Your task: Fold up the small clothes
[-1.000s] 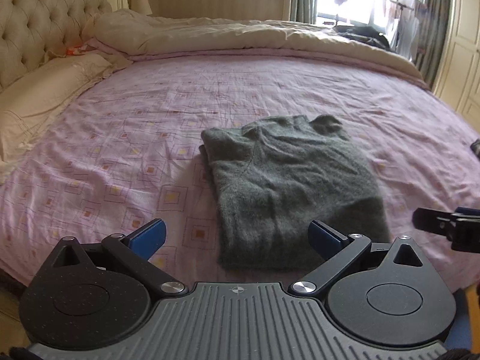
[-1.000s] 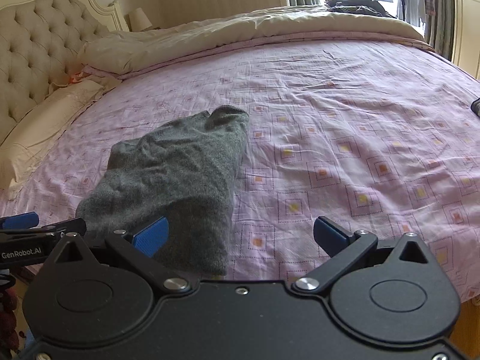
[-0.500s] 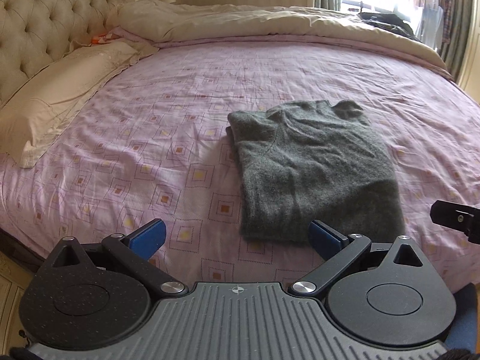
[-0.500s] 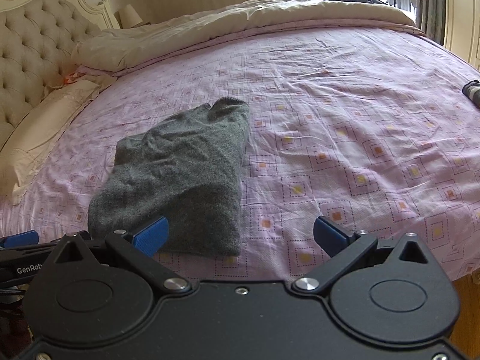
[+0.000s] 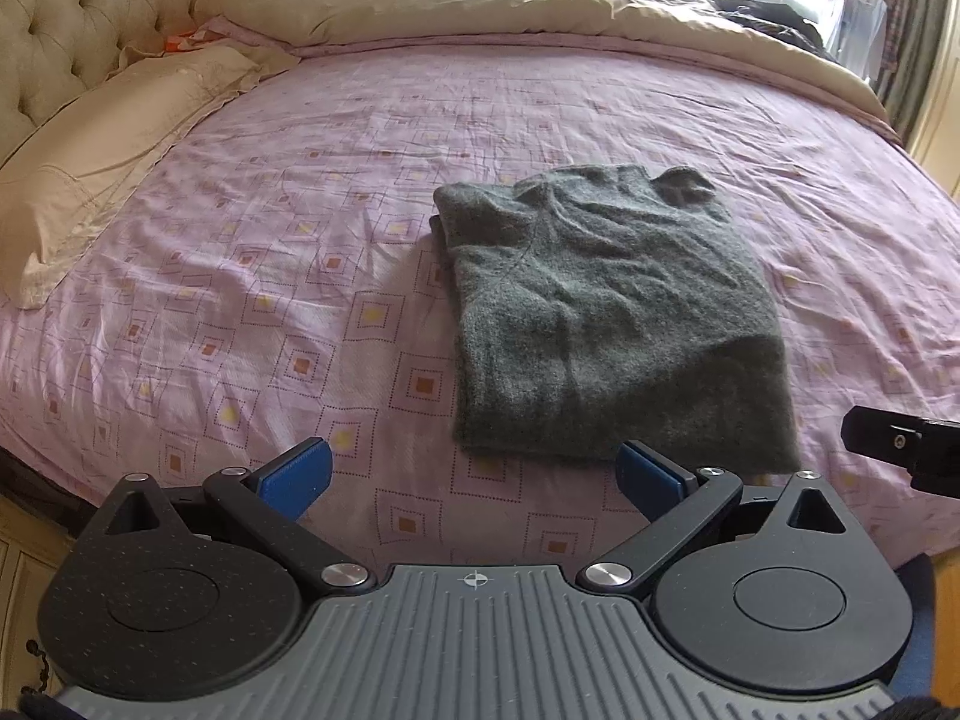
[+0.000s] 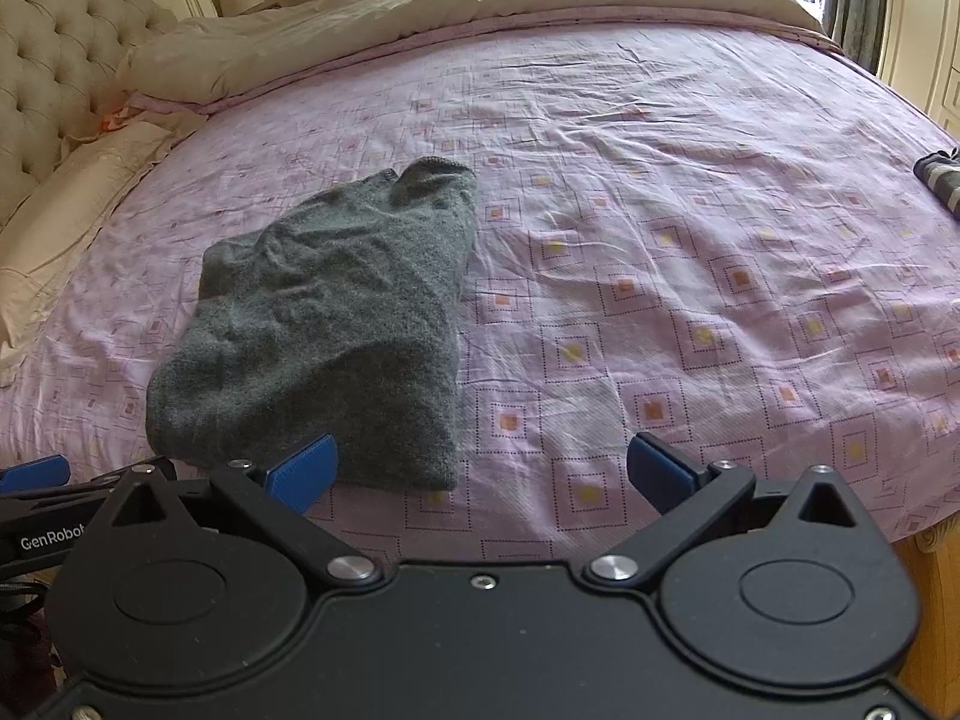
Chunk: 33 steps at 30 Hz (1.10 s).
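The folded grey sweater [image 5: 606,312] lies flat on the pink sheet [image 5: 300,300], near the bed's front edge. The left gripper [image 5: 474,474] and right gripper [image 6: 483,471] hover just short of it, jaws spread wide, empty. Pillow [image 5: 102,138] lies far left.

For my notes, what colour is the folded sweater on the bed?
Dark grey sweater, clearest in the left wrist view.

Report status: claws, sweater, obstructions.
Left claw open, empty. Right claw open, empty. Folded grey knit sweater flat on pink patterned bedsheet. Nothing blocking.
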Available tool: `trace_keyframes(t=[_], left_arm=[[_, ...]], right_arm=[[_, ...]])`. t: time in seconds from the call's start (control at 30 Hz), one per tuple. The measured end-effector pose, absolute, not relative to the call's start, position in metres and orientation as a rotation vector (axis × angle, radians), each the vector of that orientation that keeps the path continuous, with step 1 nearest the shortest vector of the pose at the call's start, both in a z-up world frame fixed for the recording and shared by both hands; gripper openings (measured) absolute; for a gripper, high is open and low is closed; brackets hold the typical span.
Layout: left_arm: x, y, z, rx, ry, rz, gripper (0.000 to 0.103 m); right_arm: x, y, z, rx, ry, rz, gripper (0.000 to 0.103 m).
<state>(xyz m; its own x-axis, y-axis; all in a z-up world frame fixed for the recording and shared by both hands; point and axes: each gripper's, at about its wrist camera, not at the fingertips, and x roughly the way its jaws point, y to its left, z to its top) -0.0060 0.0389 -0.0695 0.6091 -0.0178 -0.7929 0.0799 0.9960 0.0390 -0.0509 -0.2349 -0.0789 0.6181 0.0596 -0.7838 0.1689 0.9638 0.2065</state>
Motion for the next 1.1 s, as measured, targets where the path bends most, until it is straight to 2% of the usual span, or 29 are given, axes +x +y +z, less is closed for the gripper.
trace_keyframes(t=[1.1], left_arm=[[0.003,0.032,-0.063,0.116,0.899,-0.062,0.102]], right_arm=[[-0.037,-0.233,-0.079,0.265,0.919,-0.058,0.103]])
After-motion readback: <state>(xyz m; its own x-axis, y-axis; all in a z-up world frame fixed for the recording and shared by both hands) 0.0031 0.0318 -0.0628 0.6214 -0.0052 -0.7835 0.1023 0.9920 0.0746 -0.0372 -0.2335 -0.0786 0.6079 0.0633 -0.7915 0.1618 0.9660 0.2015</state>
